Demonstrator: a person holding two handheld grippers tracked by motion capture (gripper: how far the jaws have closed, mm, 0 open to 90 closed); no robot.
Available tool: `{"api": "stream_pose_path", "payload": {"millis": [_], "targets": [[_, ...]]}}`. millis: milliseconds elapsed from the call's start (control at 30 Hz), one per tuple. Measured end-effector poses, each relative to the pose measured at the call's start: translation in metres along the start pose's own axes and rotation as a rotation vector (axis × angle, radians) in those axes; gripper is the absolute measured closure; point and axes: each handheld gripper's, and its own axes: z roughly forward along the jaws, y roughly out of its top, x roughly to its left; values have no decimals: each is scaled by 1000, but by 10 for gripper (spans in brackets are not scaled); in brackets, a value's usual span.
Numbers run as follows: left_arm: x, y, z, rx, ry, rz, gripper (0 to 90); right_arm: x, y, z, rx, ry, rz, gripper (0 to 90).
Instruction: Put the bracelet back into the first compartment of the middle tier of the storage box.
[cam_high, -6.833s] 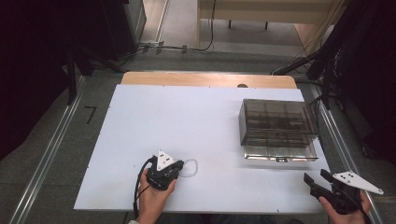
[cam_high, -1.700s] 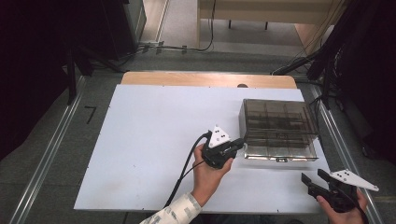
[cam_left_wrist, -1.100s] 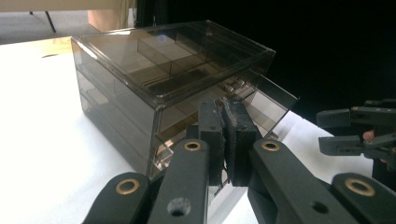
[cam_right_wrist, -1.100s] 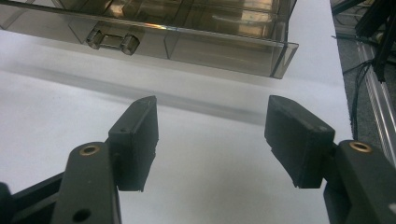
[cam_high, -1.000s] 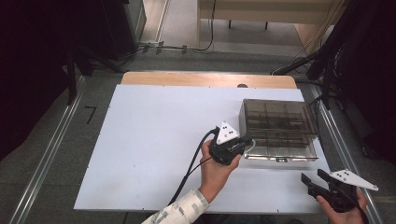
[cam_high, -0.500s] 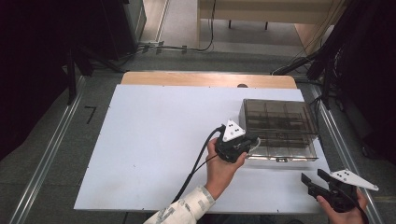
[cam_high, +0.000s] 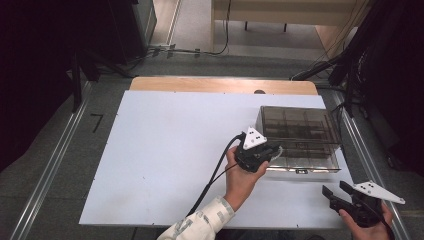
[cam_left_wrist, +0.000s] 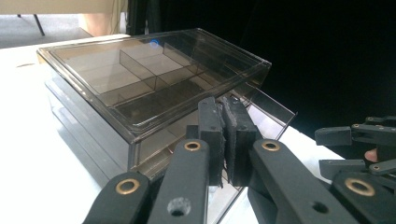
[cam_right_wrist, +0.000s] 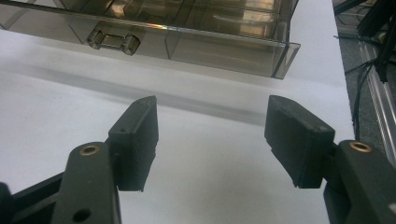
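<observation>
Left tool (cam_high: 274, 150) has its jaws pressed together with nothing between them, tips right up at the near left corner of the smoked clear organizer box (cam_high: 300, 132), which sits on the right side of the white bench (cam_high: 165, 150). Over at the bench's near right corner, the right tool (cam_high: 334, 191) hangs with jaws wide apart, empty.
</observation>
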Motion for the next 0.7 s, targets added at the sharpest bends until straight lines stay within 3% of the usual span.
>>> {"api": "stream_pose_path", "payload": {"millis": [467,700], "targets": [[6,-6,14,21,11,-15,881,0,0,0,-1,2,-3,334],[9,-12,24,54,31,2,881,-1,0,0,-1,4,-4,334]]}}
